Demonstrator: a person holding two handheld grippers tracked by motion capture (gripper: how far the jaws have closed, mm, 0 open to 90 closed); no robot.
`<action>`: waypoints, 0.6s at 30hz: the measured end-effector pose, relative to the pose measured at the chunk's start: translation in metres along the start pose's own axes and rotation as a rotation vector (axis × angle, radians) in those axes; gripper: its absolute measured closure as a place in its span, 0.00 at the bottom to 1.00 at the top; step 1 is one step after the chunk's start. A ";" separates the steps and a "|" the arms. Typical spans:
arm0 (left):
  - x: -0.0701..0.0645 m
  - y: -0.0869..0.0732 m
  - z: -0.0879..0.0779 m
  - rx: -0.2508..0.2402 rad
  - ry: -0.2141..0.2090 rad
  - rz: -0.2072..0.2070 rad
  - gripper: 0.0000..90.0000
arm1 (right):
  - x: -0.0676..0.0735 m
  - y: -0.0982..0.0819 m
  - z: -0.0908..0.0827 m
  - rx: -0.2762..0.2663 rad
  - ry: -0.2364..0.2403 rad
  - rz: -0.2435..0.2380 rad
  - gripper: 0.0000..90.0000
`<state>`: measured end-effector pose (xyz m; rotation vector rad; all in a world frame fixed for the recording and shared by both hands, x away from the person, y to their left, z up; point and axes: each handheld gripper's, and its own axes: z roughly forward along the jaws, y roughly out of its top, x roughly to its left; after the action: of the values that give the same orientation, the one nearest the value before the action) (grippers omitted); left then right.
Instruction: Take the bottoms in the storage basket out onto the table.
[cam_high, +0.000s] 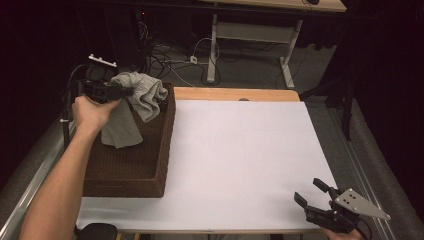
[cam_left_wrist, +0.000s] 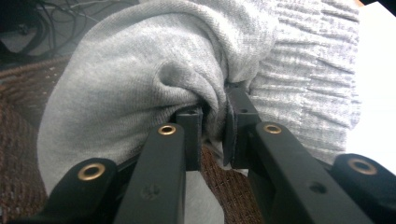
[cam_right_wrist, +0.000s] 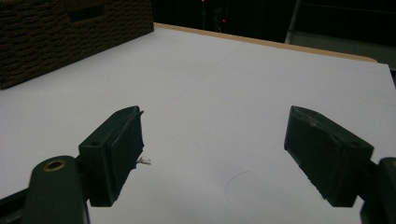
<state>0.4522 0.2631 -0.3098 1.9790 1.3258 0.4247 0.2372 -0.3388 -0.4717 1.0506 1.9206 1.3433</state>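
A grey knitted garment (cam_high: 137, 97) hangs over the dark brown wicker basket (cam_high: 130, 170) at the table's left. My left gripper (cam_high: 127, 91) is shut on a fold of it and holds it up above the basket. In the left gripper view the garment (cam_left_wrist: 154, 65) bunches around the black fingertips (cam_left_wrist: 191, 122), which pinch the cloth between them, with the basket's weave (cam_left_wrist: 18, 140) below. My right gripper (cam_high: 311, 192) rests at the table's near right corner, open, with nothing between its jaws. In the right gripper view its pads (cam_right_wrist: 116, 149) stand wide apart over the white sheet (cam_right_wrist: 210, 98).
A white sheet (cam_high: 240, 160) covers the table, with a wooden strip (cam_high: 235, 94) at the far edge. The basket's side (cam_right_wrist: 56, 32) shows at the top left of the right gripper view. Cables and a desk frame (cam_high: 215, 45) lie on the floor beyond.
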 end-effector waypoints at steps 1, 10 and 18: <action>-0.001 0.001 -0.003 -0.005 -0.001 0.005 0.87 | 0.000 0.000 0.000 -0.003 0.001 -0.001 0.23; -0.015 0.006 -0.028 -0.033 -0.029 0.057 0.87 | 0.001 -0.001 -0.001 0.001 -0.002 -0.009 0.23; -0.031 0.015 -0.043 -0.052 -0.052 0.096 0.87 | 0.000 -0.001 -0.001 -0.011 0.014 0.009 0.23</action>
<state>0.4221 0.2479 -0.2657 2.0030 1.1790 0.4453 0.2360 -0.3394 -0.4718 1.0482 1.9192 1.3682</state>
